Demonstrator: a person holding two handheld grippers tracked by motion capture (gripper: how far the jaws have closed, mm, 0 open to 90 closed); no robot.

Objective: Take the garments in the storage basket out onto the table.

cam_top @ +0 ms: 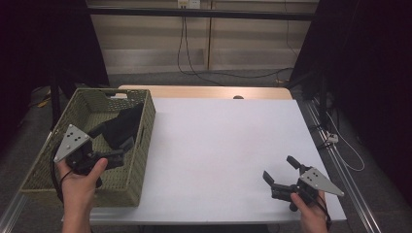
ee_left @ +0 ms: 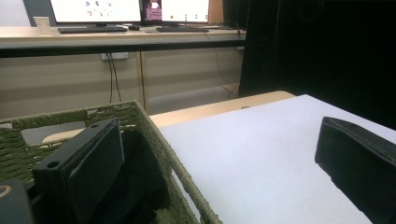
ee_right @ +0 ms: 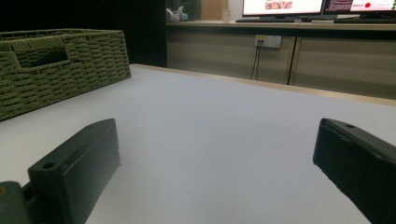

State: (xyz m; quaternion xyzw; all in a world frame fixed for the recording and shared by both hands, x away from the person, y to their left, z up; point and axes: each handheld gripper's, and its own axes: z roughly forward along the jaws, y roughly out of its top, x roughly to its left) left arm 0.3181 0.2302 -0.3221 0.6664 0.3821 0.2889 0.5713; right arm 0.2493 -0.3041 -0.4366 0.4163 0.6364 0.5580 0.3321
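Left gripper (cam_top: 119, 148), jaws wide and holding nothing, straddles the woven basket's (cam_top: 141, 160) right wall at the table's (cam_top: 218, 145) left edge. To take the black cloth (cam_top: 124, 125) well, it should probably dip inside first. Right gripper (cam_top: 282, 173) waits wide open near the front-right corner.

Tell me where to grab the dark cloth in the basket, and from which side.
Take the dark cloth by its raised upper fold, which leans against the woven basket wall nearest the white table. Come from above with the left gripper, open at that wall: the sides block a level approach, and the cloth's limp peak is probably easiest for the fingers to pinch.

Green woven basket (cam_top: 138, 160), black cloth (cam_top: 124, 127), white table (cam_top: 228, 145).
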